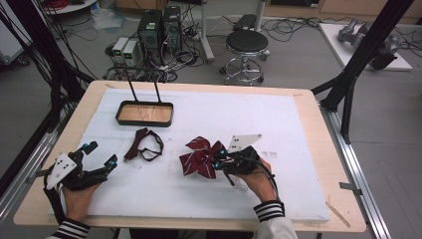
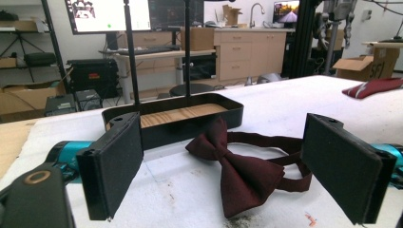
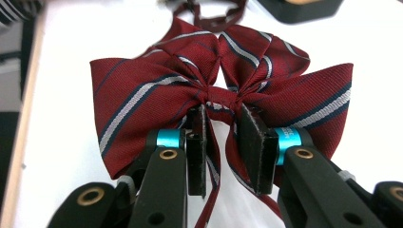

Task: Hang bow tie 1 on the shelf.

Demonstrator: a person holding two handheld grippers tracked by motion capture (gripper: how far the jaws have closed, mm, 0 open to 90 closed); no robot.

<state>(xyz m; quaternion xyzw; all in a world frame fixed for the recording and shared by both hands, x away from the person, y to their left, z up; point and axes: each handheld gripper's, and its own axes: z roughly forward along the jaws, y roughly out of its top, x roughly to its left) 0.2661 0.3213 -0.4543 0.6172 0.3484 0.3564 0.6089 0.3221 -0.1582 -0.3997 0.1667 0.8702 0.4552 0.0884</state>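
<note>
Right tongs (image 3: 222,137) pinching the striped red bow tie (image 3: 157,90) at its knot, on the white sheet of the table (image 1: 308,199).
Left tongs (image 2: 237,166) spread wide, resting near the table's left edge, aimed at the dark maroon bow tie (image 2: 242,171) lying just ahead with its strap looped behind. Black tray (image 2: 228,114) with wooden floor standing beyond that bow tie, near it. Striped bow tie lying near mid-table, right of the maroon one, well apart from the tray.
</note>
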